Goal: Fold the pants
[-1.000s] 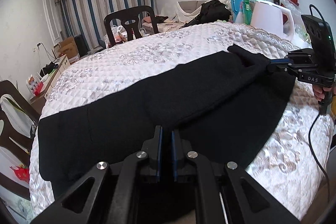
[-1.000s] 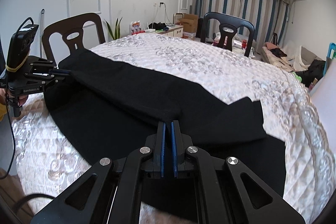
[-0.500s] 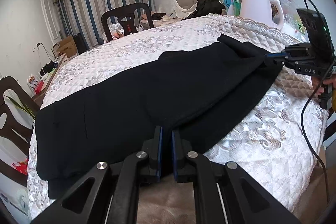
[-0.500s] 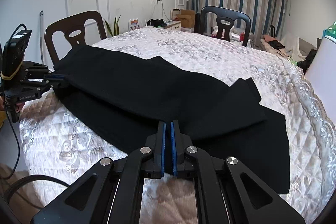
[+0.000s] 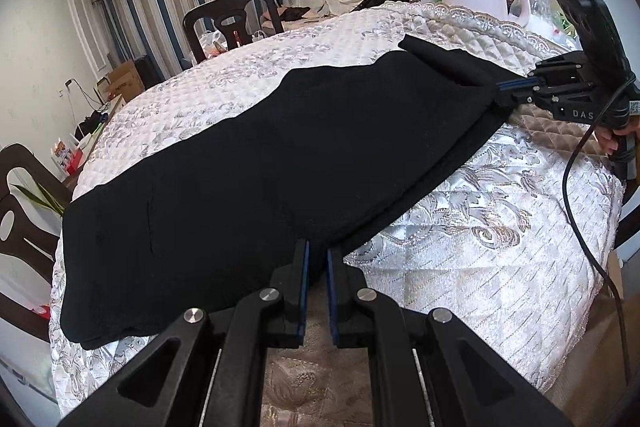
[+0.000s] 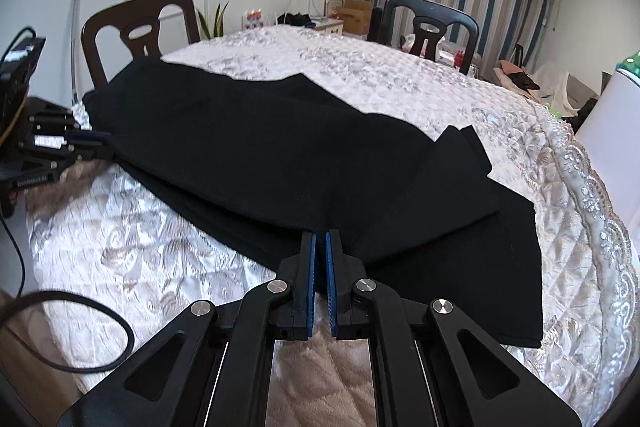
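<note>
The soft black cloth pants [image 5: 260,163] lie flat on the table, one leg folded on top of the other. In the left wrist view they stretch from the lower left to the upper right. A small corner [image 6: 466,147] sticks out at the right.

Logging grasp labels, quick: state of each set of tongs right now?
Left tongs: closed on the near edge of the black pants.
Right tongs: closed on the pants' near edge too.
</note>
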A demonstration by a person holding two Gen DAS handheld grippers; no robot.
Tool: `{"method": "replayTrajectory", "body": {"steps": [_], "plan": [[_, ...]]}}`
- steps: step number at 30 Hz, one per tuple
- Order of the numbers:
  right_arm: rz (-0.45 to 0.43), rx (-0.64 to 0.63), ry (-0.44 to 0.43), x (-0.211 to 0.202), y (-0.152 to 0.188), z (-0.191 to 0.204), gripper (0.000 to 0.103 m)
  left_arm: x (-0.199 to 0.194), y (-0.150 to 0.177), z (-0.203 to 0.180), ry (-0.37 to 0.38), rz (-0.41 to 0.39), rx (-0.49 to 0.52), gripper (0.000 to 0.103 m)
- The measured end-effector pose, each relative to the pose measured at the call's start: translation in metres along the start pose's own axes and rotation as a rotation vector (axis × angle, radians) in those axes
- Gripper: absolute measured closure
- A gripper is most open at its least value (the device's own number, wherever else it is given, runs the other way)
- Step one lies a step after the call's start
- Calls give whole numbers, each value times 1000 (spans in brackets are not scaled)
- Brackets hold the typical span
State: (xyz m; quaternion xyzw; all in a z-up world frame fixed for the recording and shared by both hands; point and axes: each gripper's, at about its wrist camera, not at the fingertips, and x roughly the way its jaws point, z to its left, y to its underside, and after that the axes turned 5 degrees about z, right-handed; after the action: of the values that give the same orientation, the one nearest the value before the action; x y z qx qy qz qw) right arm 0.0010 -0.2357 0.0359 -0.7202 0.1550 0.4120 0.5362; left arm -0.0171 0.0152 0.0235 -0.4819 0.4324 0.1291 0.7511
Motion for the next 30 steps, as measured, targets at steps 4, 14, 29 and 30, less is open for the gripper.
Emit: {"method": "replayTrajectory", "body": {"steps": [4,14,29,30], "plan": [[32,17,-23,3,2,-3,99,0,0,1,15,9,-11,93],[-14,89,-107,-18,2,-18,91,-11,5,29,225,-31,-195,80],[-24,521,-14,4,-10,-117,49,-8,-39,36,300,-172,-231,45],[-10,545,-14,10,-11,-123,49,-4,-43,34,310,-166,-233,45]]}}
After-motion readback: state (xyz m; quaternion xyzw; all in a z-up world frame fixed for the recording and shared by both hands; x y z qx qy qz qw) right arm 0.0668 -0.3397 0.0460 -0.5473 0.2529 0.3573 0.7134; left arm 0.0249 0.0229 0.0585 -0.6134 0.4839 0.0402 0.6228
